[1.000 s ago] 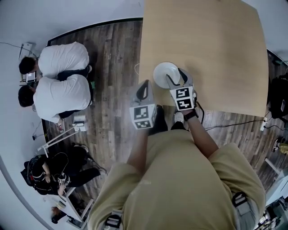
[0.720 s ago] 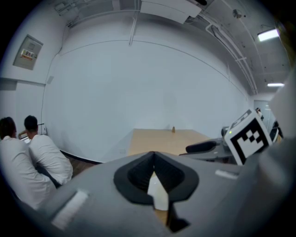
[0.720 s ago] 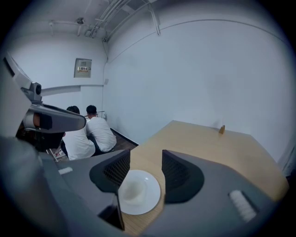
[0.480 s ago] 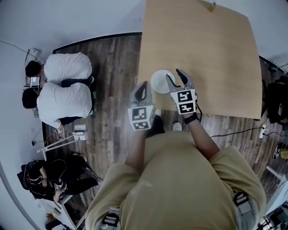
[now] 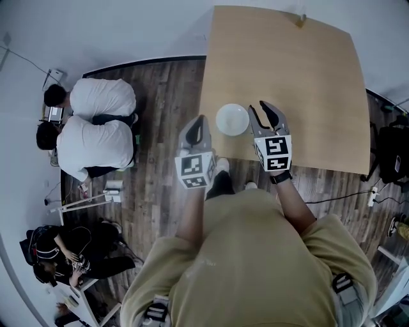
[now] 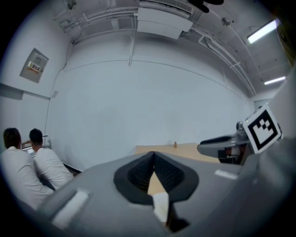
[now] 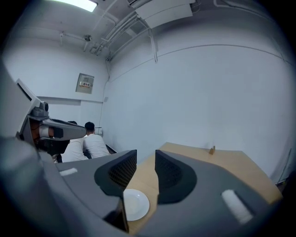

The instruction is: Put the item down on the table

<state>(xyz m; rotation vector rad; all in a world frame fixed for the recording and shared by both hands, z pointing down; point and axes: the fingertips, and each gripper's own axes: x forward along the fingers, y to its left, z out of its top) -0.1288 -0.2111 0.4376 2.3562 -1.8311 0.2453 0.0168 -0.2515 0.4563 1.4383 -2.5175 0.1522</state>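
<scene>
The white plate (image 5: 232,119) lies flat on the wooden surface (image 5: 307,76), near its front edge and free of both grippers. In the head view it sits just left of the right gripper (image 5: 261,106), close to the fingers (image 5: 273,115) but not touching them. It is also to the right of the left gripper (image 5: 199,121), so it lies between the two sets of fingers. In the right gripper view the plate (image 7: 135,204) shows below the fingers, under the left one (image 7: 118,173) and partly across the gap, down on the surface (image 7: 222,162).

The right gripper (image 7: 145,159) has its fingers apart with a clear gap. They have just been closing, and nothing is between them; only the surface and the plate show beyond. The left gripper (image 6: 154,154) has its fingers (image 6: 138,173) closed tip to tip and holds nothing. A sliver of the surface (image 6: 185,150) shows ahead of them. In the head view those fingers sit about at the surface's left edge, beside the dark plank floor (image 5: 160,76).

A small brown object (image 5: 301,19) stands at the far edge of the surface, well beyond both sets of fingers. Well off to the left of the left fingers, two people in white shirts (image 5: 102,99) crouch on the floor.
</scene>
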